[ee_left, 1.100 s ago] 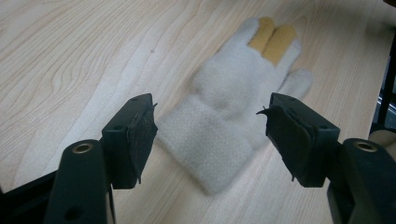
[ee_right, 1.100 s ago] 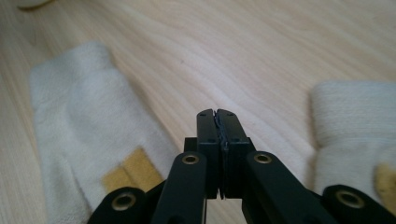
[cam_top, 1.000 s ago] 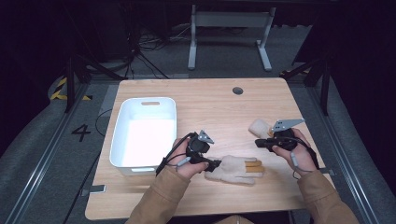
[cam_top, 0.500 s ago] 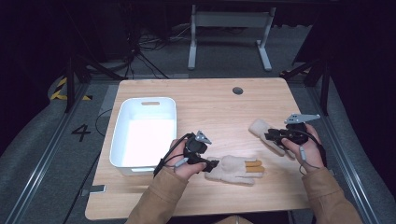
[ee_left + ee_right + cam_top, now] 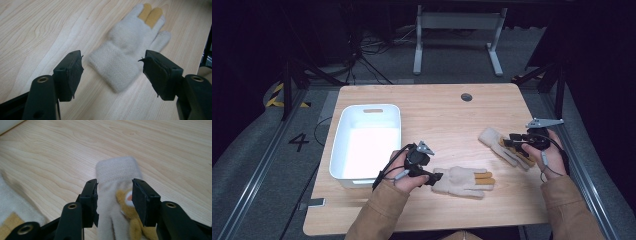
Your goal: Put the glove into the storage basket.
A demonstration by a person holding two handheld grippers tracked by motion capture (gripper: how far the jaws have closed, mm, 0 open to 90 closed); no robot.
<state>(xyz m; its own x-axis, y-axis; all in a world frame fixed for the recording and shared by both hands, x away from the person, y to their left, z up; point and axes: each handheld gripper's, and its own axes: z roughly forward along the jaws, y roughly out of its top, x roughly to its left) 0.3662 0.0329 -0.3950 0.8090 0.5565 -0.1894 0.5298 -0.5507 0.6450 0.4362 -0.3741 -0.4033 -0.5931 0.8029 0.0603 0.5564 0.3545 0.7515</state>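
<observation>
Left gripper: I read its jaws as spread wide, straddling the cuff of the near glove, which lies flat on the table with its yellow-tipped fingers pointing away — no contact that I can see. Right gripper: jaws parted on either side of the far glove, at the palm by a small orange figure, cuff pointing away, not pinching it. White bin stands at the table's left, just beside my left hand — I see nothing in it.
</observation>
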